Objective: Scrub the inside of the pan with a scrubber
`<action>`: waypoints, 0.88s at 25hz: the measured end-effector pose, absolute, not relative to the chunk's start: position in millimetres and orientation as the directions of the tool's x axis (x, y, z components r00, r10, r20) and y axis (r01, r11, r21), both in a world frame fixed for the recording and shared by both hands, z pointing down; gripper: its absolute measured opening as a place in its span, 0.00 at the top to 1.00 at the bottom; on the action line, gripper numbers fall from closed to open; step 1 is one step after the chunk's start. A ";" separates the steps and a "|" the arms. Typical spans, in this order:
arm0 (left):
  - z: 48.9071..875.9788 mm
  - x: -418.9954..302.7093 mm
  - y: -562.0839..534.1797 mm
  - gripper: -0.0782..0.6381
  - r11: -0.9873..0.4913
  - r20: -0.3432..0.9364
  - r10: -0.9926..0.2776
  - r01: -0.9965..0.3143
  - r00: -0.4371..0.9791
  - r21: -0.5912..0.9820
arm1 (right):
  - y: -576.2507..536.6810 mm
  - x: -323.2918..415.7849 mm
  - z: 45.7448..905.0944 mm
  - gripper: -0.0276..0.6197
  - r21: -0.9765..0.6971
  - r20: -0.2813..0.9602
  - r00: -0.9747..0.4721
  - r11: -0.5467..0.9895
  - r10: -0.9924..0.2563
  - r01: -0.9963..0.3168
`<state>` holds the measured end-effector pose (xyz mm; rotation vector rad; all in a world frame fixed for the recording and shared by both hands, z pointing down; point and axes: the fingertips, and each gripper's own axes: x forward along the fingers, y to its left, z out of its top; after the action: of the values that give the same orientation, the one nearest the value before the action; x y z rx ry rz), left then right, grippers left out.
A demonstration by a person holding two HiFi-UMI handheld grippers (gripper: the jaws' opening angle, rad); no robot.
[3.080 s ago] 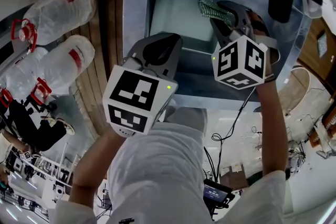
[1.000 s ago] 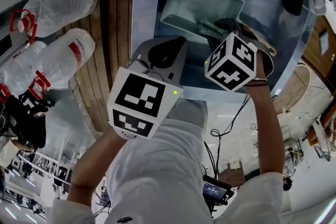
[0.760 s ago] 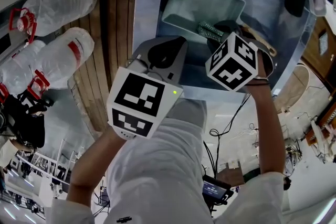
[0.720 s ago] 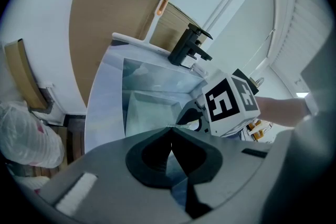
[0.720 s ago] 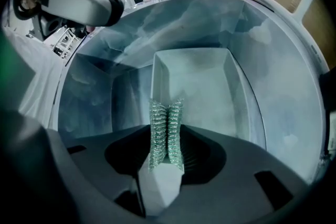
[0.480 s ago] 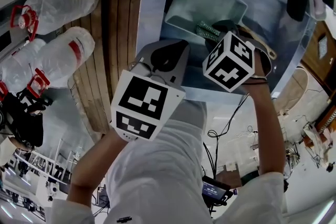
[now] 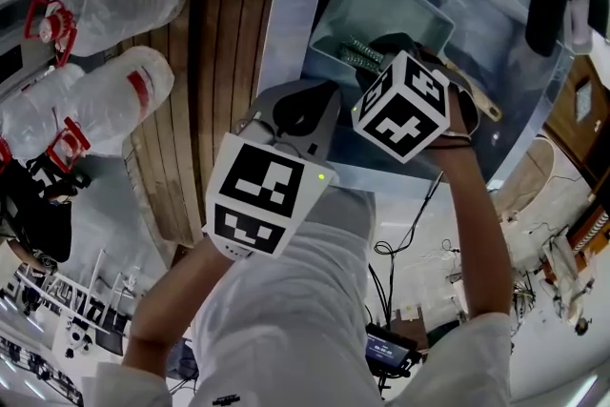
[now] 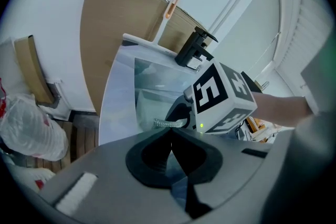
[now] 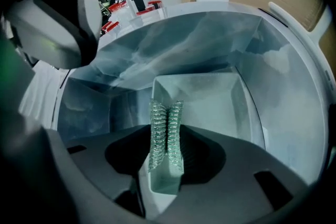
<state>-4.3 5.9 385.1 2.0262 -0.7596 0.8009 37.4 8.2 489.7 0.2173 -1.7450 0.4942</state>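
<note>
Currently right tongs [image 9: 166,162] clamp the scrubber [image 9: 165,123] at the 6 o'clock wall of the pan [image 9: 220,97] inside the sink [image 9: 294,113], left tongs [image 8: 170,136] closed on nothing at its 7 o'clock; the stroke likely wants the mesh pressed flat to the pan floor, sweeping toward 12 o'clock.

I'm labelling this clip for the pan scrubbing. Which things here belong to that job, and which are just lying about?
Job in hand:
pan
scrubber, clamped in the right tool
sink holding the pan

Lying about:
large plastic bottles on the wooden slats
left tool, shut and empty
</note>
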 end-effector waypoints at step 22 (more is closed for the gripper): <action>388.0 -4.2 -1.6 0.88 -0.467 0.756 -0.237 -0.754 0.610 0.462 | -36.3 56.6 493.1 0.73 -0.207 0.959 -0.268 0.875 0.093 -0.438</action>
<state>-4.2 -1.6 388.0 2.0049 -0.7822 0.7890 56.6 -36.3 493.1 0.2619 -1.7757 0.5184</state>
